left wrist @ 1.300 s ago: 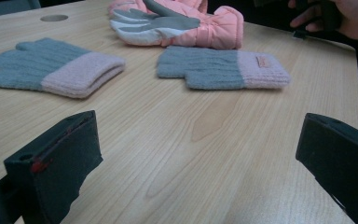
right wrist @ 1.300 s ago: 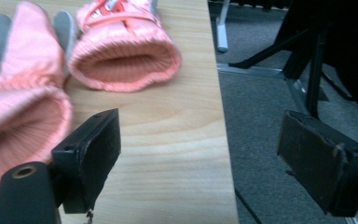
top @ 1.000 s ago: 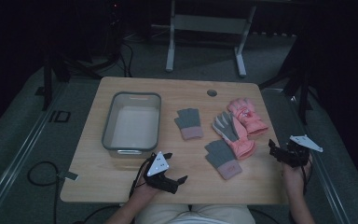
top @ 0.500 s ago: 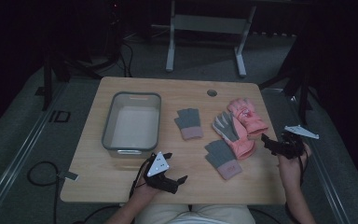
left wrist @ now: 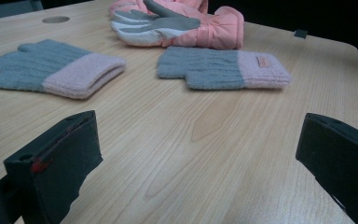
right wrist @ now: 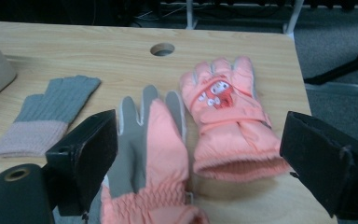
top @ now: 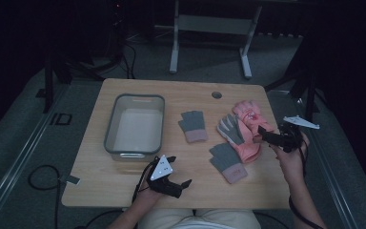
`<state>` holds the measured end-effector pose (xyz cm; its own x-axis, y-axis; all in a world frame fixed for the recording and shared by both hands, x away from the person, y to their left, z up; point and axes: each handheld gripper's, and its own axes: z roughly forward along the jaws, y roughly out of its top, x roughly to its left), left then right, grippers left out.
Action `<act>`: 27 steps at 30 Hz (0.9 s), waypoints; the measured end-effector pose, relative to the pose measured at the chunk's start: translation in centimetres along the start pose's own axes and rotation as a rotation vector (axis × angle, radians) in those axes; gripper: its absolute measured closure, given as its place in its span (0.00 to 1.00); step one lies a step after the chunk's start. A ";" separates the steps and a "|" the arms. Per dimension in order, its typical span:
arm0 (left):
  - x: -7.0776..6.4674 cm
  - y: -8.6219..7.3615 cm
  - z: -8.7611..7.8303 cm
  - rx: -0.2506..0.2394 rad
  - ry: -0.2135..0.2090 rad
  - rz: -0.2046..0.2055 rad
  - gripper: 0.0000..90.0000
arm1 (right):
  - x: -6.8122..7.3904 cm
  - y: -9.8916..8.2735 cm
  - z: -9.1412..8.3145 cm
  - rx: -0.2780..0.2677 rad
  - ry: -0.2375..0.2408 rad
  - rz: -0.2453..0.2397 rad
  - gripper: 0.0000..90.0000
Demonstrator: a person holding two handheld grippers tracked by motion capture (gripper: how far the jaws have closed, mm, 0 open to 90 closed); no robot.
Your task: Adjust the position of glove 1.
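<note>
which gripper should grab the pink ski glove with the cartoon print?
Right. The right gripper hangs open beside the printed pink glove, which lies between its fingers. The left gripper sits at the near edge, far across.

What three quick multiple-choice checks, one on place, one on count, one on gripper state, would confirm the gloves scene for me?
1. Where is the bin?
A. Left of the gloves
B. Right of the gloves
C. On the floor

2. How many pink gloves lie on the table?
A. One
B. Two
C. Four

3. How is the right gripper?
A. Shut on a glove
B. Open, holding nothing
C. Inside the bin

Answers:
1 A, the high view shows the bin on the table's left half.
2 B, one pink glove lies print up and the other pink glove grey palm up, beside two grey knit gloves.
3 B, its jaws stand wide apart before the pink gloves.
</note>
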<state>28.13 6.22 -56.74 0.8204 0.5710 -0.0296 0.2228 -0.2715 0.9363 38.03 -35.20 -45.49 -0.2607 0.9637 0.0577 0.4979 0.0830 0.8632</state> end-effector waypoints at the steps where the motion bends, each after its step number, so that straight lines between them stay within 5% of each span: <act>1: 0.0 0.0 0.0 0.000 -0.001 0.000 0.00 | 0.2 0.2 0.1 0.000 0.005 -0.010 0.13; 17: 0.0 0.0 0.0 0.001 -0.010 0.000 0.00 | 4.4 2.2 2.2 -0.006 0.095 -0.155 0.27; 27: 0.0 0.0 0.0 0.001 -0.012 0.000 0.00 | 7.1 2.5 4.1 -0.005 0.164 -0.194 0.40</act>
<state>28.13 6.19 -56.75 0.8266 0.5618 -0.0336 0.2231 -0.2723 0.9360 40.78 -27.09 -44.95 -0.4819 0.8757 -0.0295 0.4214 0.2612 0.8684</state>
